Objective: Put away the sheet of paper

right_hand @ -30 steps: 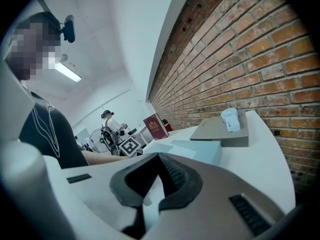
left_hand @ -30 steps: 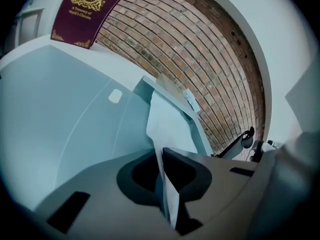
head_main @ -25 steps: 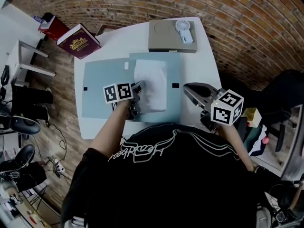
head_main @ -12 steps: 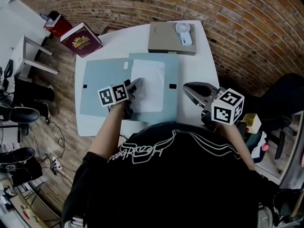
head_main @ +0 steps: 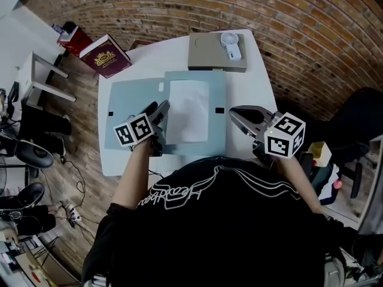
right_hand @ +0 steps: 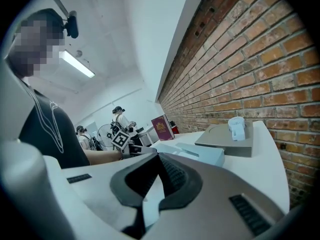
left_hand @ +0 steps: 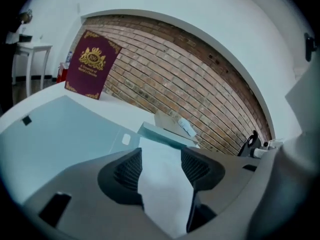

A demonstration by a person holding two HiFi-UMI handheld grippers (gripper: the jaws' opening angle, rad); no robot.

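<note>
Lying on the table (head_main: 251, 88), the open folder (head_main: 128, 100) bears the sheet of paper (head_main: 189, 109) on its 3 o'clock half; likely light, floppy, so pinch an edge. Left gripper (head_main: 160, 108) at its 9 o'clock, jaws just opened, gripping nothing; right gripper (head_main: 235, 113) pressed together, empty

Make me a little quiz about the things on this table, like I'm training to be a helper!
1. True or false: the sheet of paper lies on the blue folder, which is open on the table.
2. What sits on top of the flat grey box? A: a cup. B: a small white fan. C: a pair of scissors.
3. Fill the gap: the book with the gold crest has a dark ____ cover.

Key: 1 true; 2 B; 3 red.
</note>
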